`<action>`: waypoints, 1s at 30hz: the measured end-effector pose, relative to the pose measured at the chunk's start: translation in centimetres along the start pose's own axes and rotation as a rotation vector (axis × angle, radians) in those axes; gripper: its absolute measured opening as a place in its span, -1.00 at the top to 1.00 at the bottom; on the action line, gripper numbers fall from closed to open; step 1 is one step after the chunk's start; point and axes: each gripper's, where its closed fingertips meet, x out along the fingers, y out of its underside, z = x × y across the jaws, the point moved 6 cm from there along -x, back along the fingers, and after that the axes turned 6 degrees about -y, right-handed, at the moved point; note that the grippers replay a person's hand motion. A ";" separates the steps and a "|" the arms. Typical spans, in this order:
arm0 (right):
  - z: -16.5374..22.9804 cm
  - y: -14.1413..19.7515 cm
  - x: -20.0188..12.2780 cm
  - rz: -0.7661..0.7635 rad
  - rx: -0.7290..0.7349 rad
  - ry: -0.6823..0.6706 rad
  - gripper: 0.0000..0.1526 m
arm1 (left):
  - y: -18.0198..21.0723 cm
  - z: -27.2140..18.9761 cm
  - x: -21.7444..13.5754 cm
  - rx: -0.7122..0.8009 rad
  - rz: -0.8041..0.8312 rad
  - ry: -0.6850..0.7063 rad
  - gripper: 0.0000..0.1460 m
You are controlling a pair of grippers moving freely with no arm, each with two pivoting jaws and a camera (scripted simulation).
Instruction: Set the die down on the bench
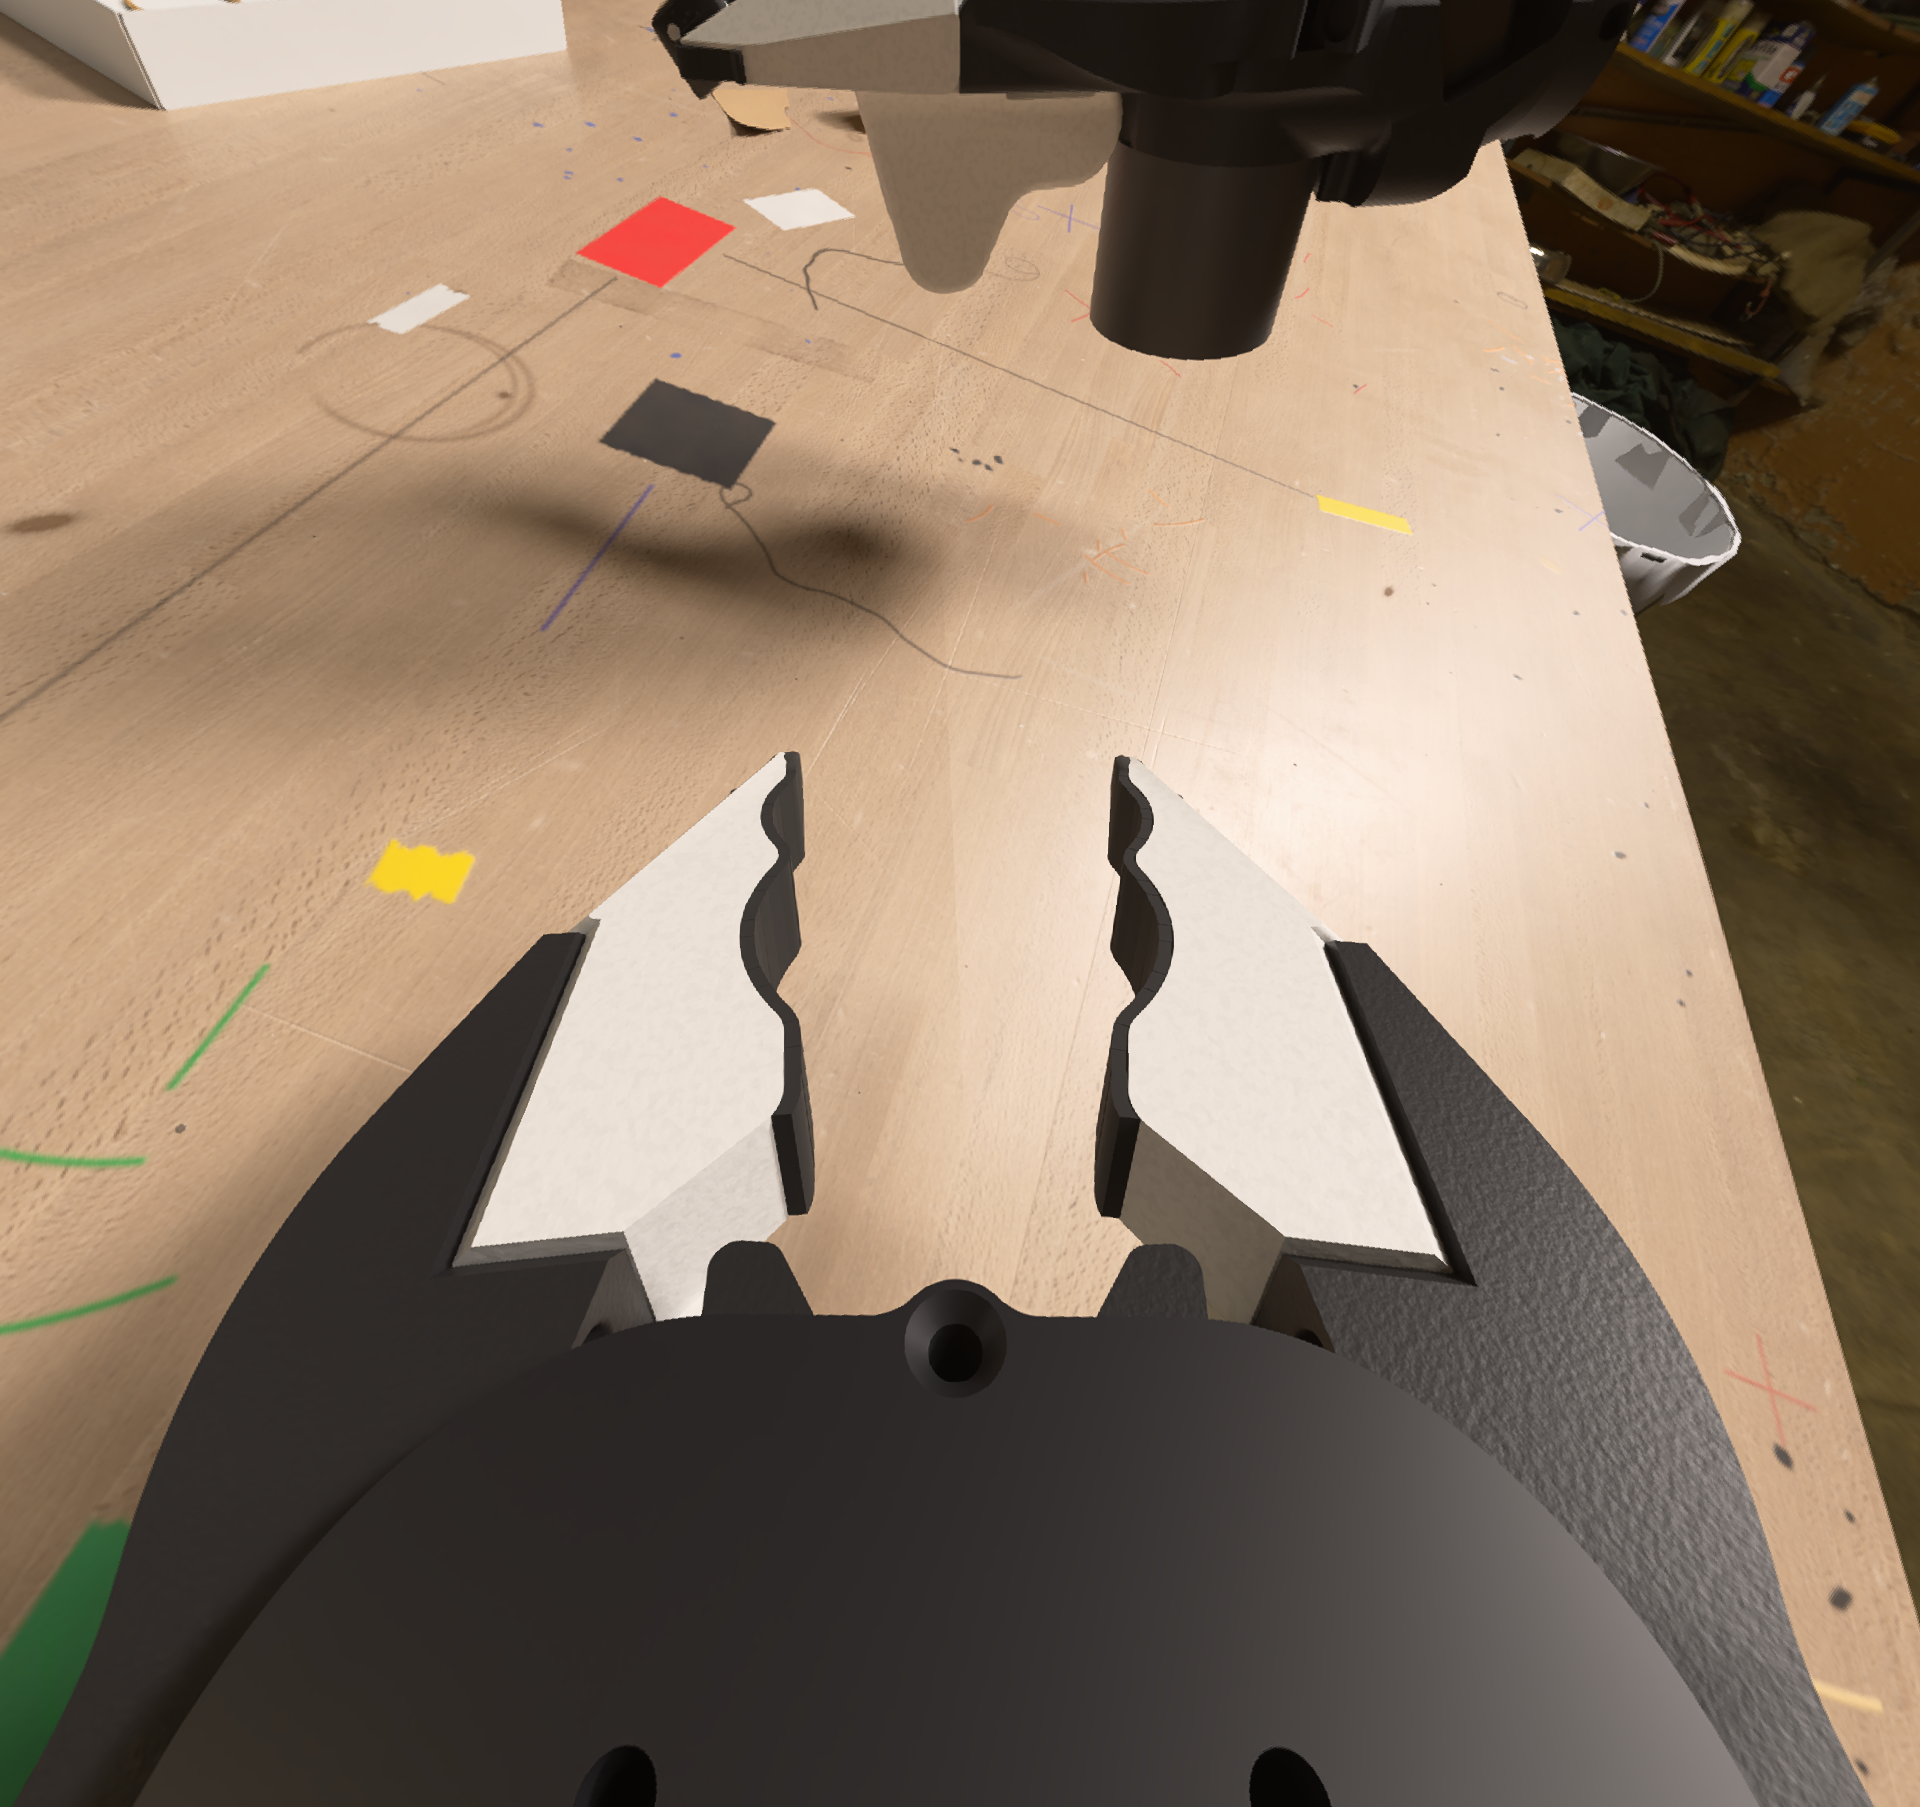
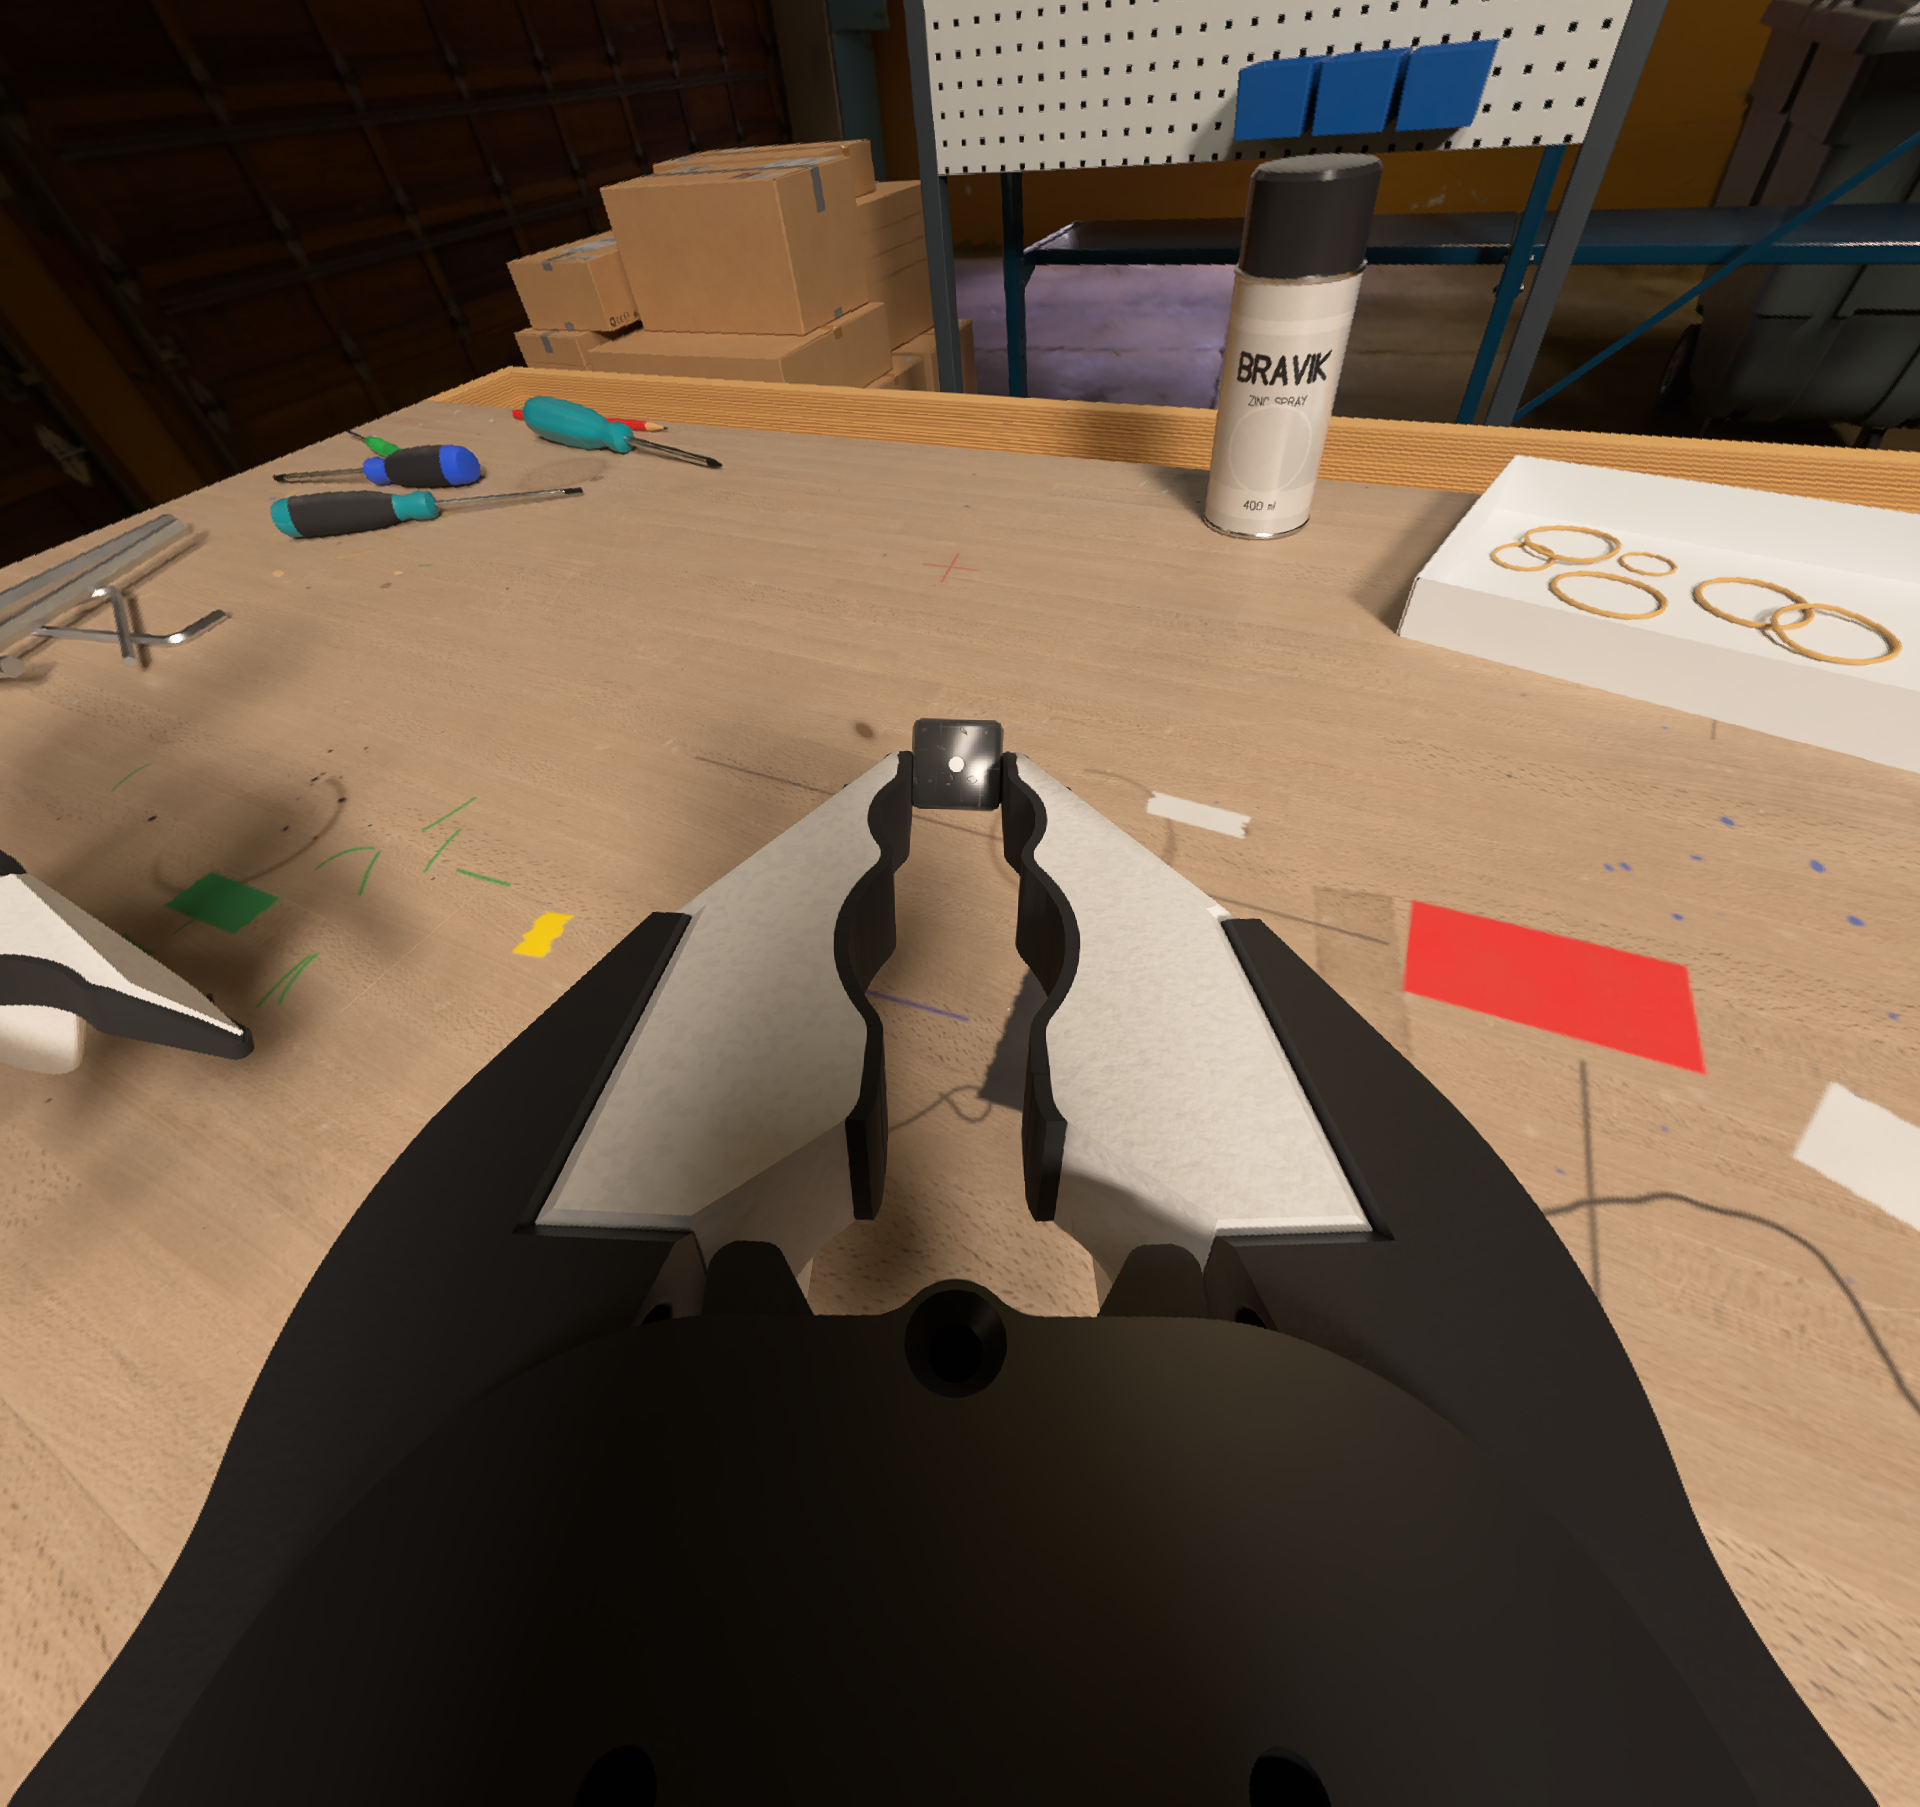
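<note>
The right gripper (image 2: 956, 770) pinches the dark die (image 2: 957, 765) at the tips of its fingers, above the table (image 2: 727, 614) — so lowering and release remain — while the left gripper (image 1: 956, 781) hangs with fingers spread, holding nothing.

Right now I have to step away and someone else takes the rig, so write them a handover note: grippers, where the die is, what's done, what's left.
Right gripper: shut on the die, a small black cube pinched at the very fingertips, one white pip facing the camera. It is held above the bench, not resting on it.
Left gripper: open, empty, over bare bench.
Nearby: red patch to the right of the die, white tray of rubber bands farther right, spray can at the back.
Done: die picked up.
Left: lower it to the wood, open the jaws, back away.
</note>
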 end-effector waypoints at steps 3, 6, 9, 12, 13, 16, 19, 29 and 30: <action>0.0 0.2 0.3 0.009 0.000 -0.004 0.79 | 0.0 0.0 0.0 0.000 0.003 0.002 0.19; -0.1 0.3 0.3 0.005 -0.001 -0.003 0.79 | 0.1 0.0 0.1 0.002 0.004 0.002 0.19; -0.3 0.3 0.1 0.006 -0.004 0.002 0.79 | 0.1 0.0 0.1 0.001 0.005 0.003 0.19; -0.4 0.3 0.0 0.005 -0.002 0.008 0.79 | 0.1 0.0 0.1 0.002 0.006 0.005 0.19; -0.5 0.3 -0.1 0.007 -0.005 0.014 0.79 | 0.1 -0.1 0.1 0.003 0.006 0.005 0.19; -0.6 0.3 -0.4 0.010 -0.004 0.020 0.79 | 0.1 -0.1 0.1 0.004 0.005 0.006 0.19; -0.6 0.3 -0.7 0.016 -0.007 0.021 0.79 | 0.0 -0.2 0.1 0.007 0.004 0.007 0.19; 0.2 0.5 -1.1 0.022 -0.004 0.001 0.79 | 0.0 -0.5 0.1 0.012 0.004 0.012 0.19; 0.4 0.5 -1.0 0.022 -0.005 -0.002 0.79 | 0.0 -0.5 0.1 0.013 0.005 0.012 0.19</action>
